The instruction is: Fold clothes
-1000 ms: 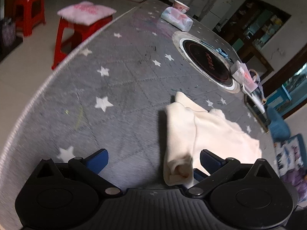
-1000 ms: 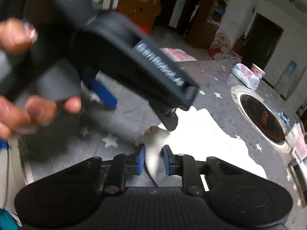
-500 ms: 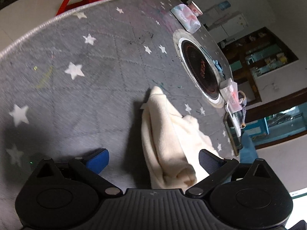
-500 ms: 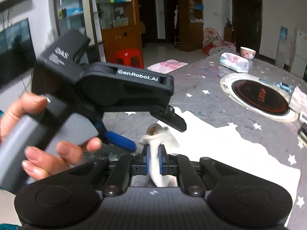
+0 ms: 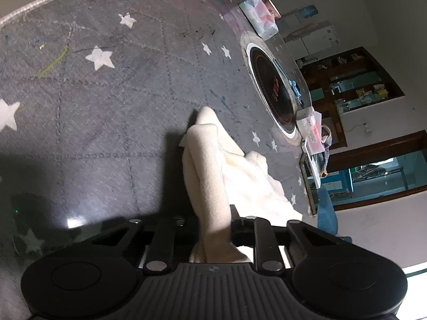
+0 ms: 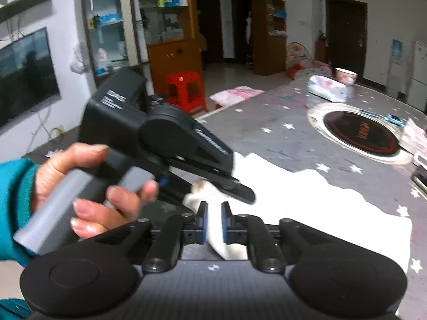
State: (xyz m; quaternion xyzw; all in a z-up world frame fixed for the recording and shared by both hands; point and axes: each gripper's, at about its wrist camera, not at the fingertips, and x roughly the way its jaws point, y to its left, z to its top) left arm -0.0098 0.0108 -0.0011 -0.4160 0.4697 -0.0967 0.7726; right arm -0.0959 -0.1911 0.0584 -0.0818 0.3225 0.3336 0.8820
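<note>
A: On the near part of the grey star-patterned table lies the cream garment, with one edge lifted off the surface

B: Who has hold of it?

A: Both tools. The left gripper is clenched on a bunched strip of the cloth that runs up between its fingers. The right gripper pinches another cream corner between its blue pads, just beside the left tool, which the left hand holds

B: So how far along is the folding?

A: Early to middle, I judge. The cloth looks doubled along its left side, but the far part spreads loose and rumpled toward the round cooktop. The held edge has yet to be carried over and laid flat, and no neat stack shows

B: Anything near it?

A: A tissue pack and a bowl sit well apart at the far end
</note>
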